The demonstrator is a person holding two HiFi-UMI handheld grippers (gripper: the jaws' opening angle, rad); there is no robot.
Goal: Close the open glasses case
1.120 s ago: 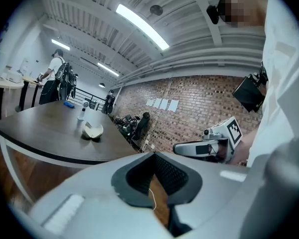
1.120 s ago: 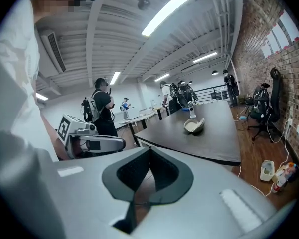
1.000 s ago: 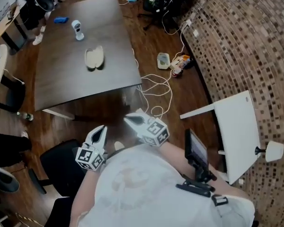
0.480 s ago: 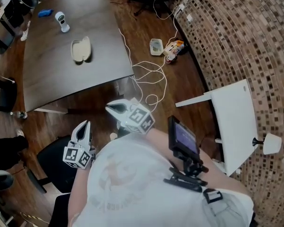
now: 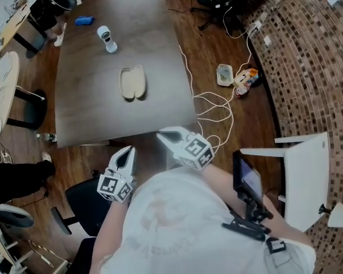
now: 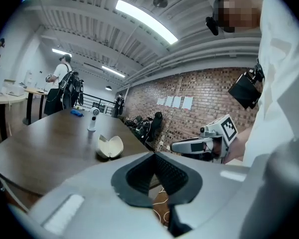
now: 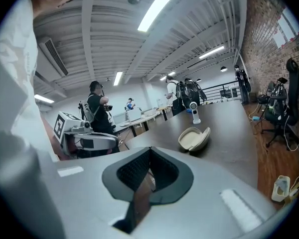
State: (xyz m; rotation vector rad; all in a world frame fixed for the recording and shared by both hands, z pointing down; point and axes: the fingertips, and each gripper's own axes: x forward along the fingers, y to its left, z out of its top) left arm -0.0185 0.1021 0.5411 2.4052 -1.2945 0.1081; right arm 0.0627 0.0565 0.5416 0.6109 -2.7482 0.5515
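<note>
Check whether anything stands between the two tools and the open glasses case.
Nothing visible does. Only bare table lies between the left tool, the right tool and the glasses case; the white device stands beyond it.

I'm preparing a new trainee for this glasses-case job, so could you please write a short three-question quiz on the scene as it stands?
1. True or false: the glasses case lies open on the table.
2. What do the left gripper and right gripper hold? A) the case; B) nothing, both are shut, away from the case; C) a blue object.
3. Fill in: beyond the case, toward the table's far end, stands an upright ____ device.
Key: 1 true; 2 B; 3 white.
</note>
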